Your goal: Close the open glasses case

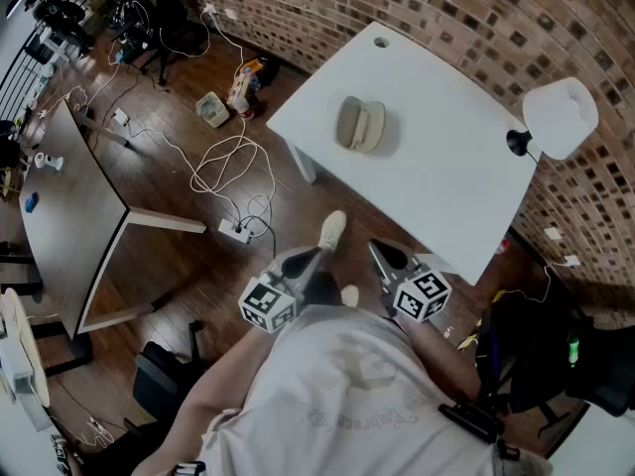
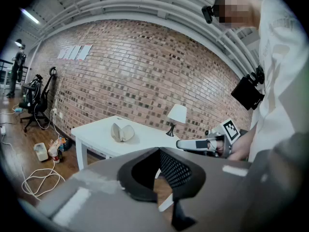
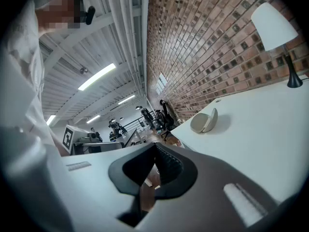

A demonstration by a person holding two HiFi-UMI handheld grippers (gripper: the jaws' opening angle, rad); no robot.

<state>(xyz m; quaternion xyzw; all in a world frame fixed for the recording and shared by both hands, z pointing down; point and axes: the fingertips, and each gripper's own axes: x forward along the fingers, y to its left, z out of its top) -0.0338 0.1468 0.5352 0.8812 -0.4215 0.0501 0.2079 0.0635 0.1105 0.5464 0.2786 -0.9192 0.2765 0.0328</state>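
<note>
The open glasses case [image 1: 360, 125] lies on the white table [image 1: 446, 172], a beige clamshell with both halves spread. It also shows in the left gripper view as the case [image 2: 121, 132] and in the right gripper view as the case [image 3: 204, 121]. Both grippers are held close to the person's body, well short of the table and apart from the case. My left gripper [image 1: 319, 254] [image 2: 159, 150] is shut with nothing in it. My right gripper [image 1: 378, 249] [image 3: 155, 145] is shut and empty too, to the right of the left one.
A white lamp [image 1: 559, 117] stands at the table's far right corner by the brick wall. Cables and a power strip [image 1: 236, 228] lie on the wood floor left of the table. Another table [image 1: 69, 216] stands further left. A black chair [image 1: 541, 355] is at the right.
</note>
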